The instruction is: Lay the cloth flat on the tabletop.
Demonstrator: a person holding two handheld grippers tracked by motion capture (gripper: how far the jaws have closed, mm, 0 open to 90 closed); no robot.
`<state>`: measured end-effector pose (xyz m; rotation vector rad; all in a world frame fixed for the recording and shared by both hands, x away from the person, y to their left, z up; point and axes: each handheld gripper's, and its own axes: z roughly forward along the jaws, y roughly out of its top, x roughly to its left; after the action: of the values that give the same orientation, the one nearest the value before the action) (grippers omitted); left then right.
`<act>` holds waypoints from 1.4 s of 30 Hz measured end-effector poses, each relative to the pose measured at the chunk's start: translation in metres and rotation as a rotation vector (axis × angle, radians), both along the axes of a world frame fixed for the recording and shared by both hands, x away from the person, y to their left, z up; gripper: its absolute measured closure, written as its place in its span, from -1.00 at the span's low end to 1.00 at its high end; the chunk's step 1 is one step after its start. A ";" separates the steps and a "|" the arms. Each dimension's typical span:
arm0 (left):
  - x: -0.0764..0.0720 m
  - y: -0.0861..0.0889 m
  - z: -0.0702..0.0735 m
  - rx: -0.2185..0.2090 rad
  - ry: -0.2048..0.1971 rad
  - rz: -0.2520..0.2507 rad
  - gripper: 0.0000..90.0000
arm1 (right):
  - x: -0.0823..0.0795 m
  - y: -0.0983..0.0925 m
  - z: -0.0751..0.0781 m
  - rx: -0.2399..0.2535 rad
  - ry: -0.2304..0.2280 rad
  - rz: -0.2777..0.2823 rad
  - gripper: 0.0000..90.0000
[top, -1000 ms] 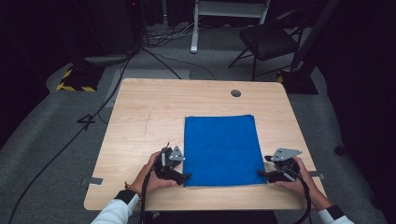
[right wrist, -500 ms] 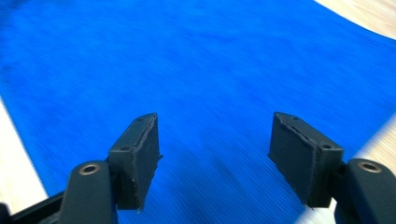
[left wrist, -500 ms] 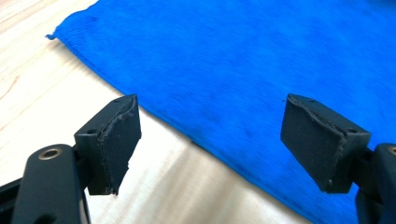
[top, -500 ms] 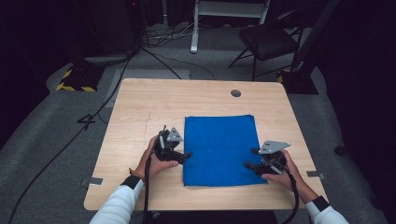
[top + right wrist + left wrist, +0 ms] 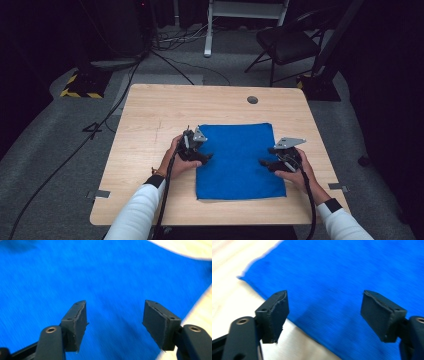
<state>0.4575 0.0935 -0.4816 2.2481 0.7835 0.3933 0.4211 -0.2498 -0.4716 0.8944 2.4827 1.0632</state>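
Both hands have slid up the table since a second ago, away from the near corners of the cloth and in to the middle of its two long sides, and the cloth itself has not budged. Biggest thing first: the light wooden table [image 5: 150, 115] carries the blue cloth [image 5: 235, 150] flat in its centre-right part, nearer the near edge than the far one, one short edge facing the person, with a small dark round grommet [image 5: 252, 100] set in the tabletop well beyond its far edge. Now the left gripper [image 5: 206, 158] sits at the cloth's left edge about halfway along, tips over the blue, and its own view shows the two black jaws standing well apart with nothing between them, the cloth's edge and bare wood [image 5: 229, 277] running under the left jaw; they have just been narrowing a little. Across from it, the right gripper [image 5: 264, 163] reaches in from the right edge, jaws likewise gaping and empty over the fabric, and they too have just been drawing in somewhat. So neither one has a hold yet. I read this as the approach to a grasp at mid-length on both sides, likely to start a fold. The next move calls for dipping each pair of jaws to the edge, getting one pad under the hem, and pinching both sides evenly so the cloth lifts straight.
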 end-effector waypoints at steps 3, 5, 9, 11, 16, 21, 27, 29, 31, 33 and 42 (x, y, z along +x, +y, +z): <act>0.020 0.008 0.002 -0.027 0.013 0.059 -0.47 | -0.006 0.031 0.006 -0.002 -0.032 0.084 -0.17; 0.033 0.013 0.001 -0.031 0.017 0.096 -0.49 | -0.010 0.053 0.007 0.003 -0.034 0.135 -0.16; 0.050 0.018 -0.006 -0.052 0.056 0.155 -0.50 | -0.020 0.088 0.002 -0.004 -0.030 0.218 -0.15; 0.056 0.017 -0.010 -0.028 0.061 0.162 -0.50 | -0.026 0.102 0.000 0.001 -0.023 0.254 -0.14; 0.068 0.014 -0.015 -0.034 0.072 0.222 -0.46 | -0.043 0.129 -0.006 -0.017 -0.029 0.342 -0.12; 0.077 0.012 -0.017 -0.031 0.074 0.274 -0.47 | -0.059 0.149 -0.009 -0.018 -0.043 0.415 -0.11; 0.081 0.012 -0.018 -0.045 0.076 0.286 -0.36 | -0.077 0.170 -0.011 -0.024 -0.039 0.488 -0.08; 0.081 0.013 -0.018 -0.047 0.077 0.282 -0.32 | -0.081 0.175 -0.014 -0.033 -0.042 0.507 -0.07; 0.081 0.014 -0.018 -0.048 0.071 0.283 -0.24 | -0.084 0.180 -0.018 -0.046 -0.035 0.523 -0.07; 0.080 0.014 -0.018 -0.051 0.068 0.283 -0.15 | -0.087 0.184 -0.020 -0.051 -0.036 0.535 -0.07; 0.078 0.012 -0.016 -0.054 0.070 0.236 0.31 | -0.088 0.194 -0.023 -0.066 -0.050 0.501 0.13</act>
<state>0.5359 0.1060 -0.4978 2.1352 1.0884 0.4003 0.3330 -0.0563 -0.4944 0.2180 2.7499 1.1164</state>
